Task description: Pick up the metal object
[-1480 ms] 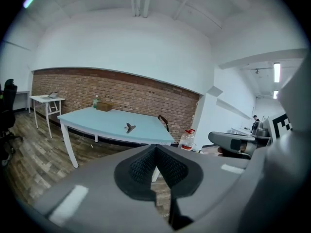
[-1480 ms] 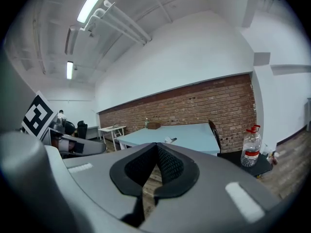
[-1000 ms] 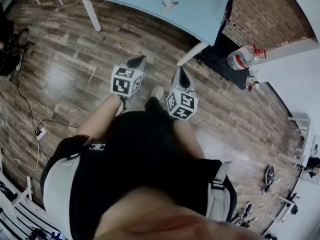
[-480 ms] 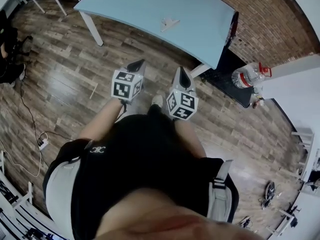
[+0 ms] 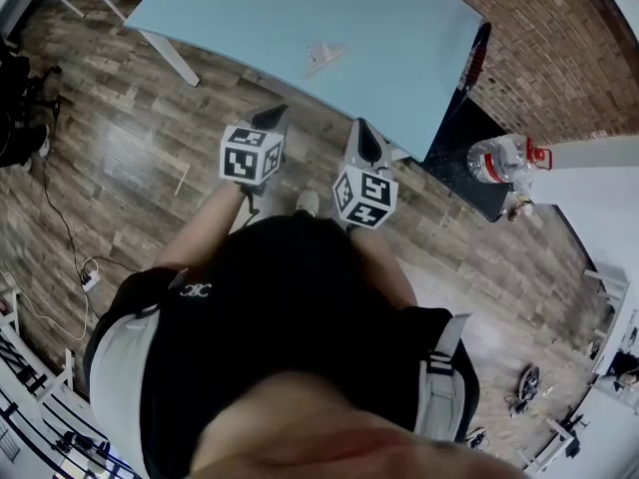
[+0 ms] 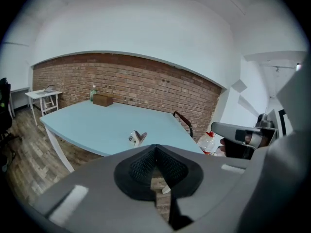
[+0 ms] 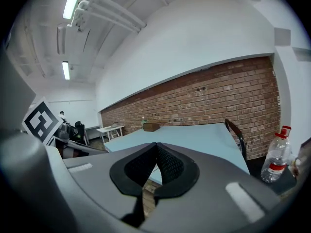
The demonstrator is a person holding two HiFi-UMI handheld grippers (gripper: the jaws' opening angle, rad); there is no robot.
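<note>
Steps are bringing the person closer to the bench (image 5: 399, 28); the metal object (image 5: 321, 56) is lying on it, beyond reach of the left gripper (image 5: 272, 120) and right gripper (image 5: 361, 138), both jaws clenched on nothing.

Head view steeply down; gripper views toward table (image 5: 300, 13)

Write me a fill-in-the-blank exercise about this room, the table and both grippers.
1. The metal object lies on a light ____ table.
2. The left gripper and the right gripper are both shut and hold ____.
3. The wall behind the table is made of ____.
4. The clear plastic bottle has a ____ cap.

Missing words: blue; nothing; brick; red.
</note>
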